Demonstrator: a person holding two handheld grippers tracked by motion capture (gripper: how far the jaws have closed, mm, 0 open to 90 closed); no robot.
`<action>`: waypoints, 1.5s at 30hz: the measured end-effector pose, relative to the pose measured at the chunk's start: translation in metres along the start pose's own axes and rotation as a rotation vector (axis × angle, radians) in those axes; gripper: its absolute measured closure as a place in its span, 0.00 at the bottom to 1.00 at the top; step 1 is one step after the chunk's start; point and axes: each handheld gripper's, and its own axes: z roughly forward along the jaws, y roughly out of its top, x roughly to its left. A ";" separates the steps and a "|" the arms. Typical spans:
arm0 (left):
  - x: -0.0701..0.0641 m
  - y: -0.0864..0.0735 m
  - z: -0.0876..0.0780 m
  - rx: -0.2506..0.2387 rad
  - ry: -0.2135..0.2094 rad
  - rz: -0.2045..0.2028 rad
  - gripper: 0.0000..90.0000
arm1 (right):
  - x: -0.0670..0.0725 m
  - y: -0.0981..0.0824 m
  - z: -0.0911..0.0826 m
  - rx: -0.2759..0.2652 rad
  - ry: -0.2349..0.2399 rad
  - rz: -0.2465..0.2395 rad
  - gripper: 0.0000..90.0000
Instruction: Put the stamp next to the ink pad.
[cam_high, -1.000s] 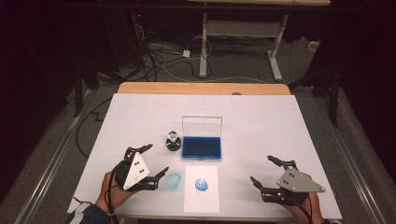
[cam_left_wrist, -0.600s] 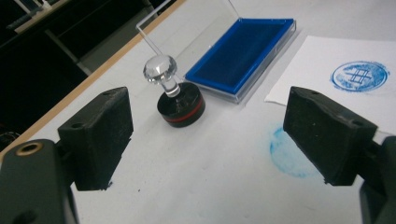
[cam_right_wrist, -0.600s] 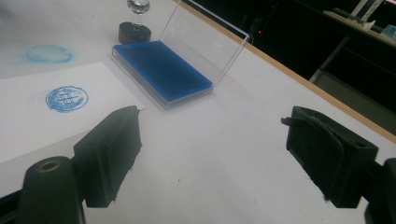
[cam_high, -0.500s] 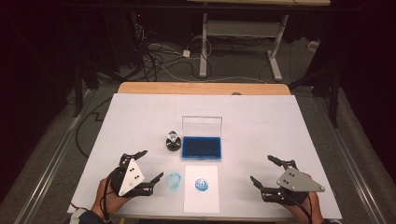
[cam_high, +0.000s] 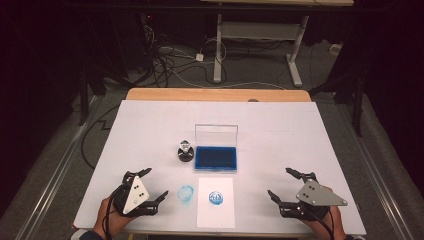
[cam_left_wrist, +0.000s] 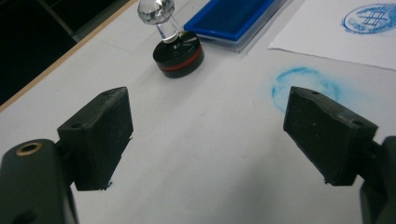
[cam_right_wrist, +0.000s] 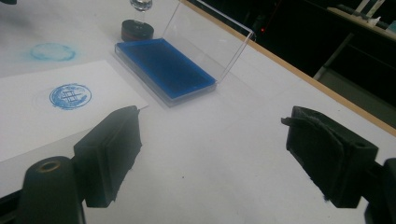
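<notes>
A round black stamp with a clear knob (cam_high: 186, 150) (cam_left_wrist: 178, 52) (cam_right_wrist: 137, 27) stands upright left of the blue ink pad (cam_high: 216, 158) (cam_right_wrist: 163, 67) (cam_left_wrist: 231, 18), whose clear lid is raised. A white sheet (cam_high: 215, 201) (cam_right_wrist: 56, 112) with a blue round print (cam_high: 215, 198) (cam_right_wrist: 70, 95) (cam_left_wrist: 371, 17) lies in front of the pad. A faint blue ring smudge (cam_high: 186, 194) (cam_left_wrist: 299, 86) (cam_right_wrist: 52, 51) marks the table left of the sheet. My left gripper (cam_high: 151, 189) (cam_left_wrist: 205, 140) is open at the front left, empty. My right gripper (cam_high: 285, 186) (cam_right_wrist: 212, 154) is open at the front right, empty.
The white table cover (cam_high: 280, 130) has a wooden strip (cam_high: 215, 95) along its far edge. Cables (cam_high: 165, 55) and a desk frame (cam_high: 260, 35) lie on the floor beyond. The person's hands (cam_high: 107, 212) hold the grippers near the front edge.
My left gripper has drawn back a little toward the front left corner, away from the blue smudge. The right gripper has stayed put.
</notes>
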 end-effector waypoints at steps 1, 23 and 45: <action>0.000 -0.001 0.000 0.000 -0.005 -0.007 0.17 | 0.000 0.000 0.000 0.000 0.003 0.002 0.20; -0.004 -0.014 -0.005 0.022 -0.016 -0.022 0.17 | 0.005 0.004 0.001 -0.002 0.007 -0.028 0.20; -0.004 -0.015 -0.004 0.024 -0.023 -0.027 0.17 | 0.005 0.004 0.003 -0.001 0.019 -0.034 0.20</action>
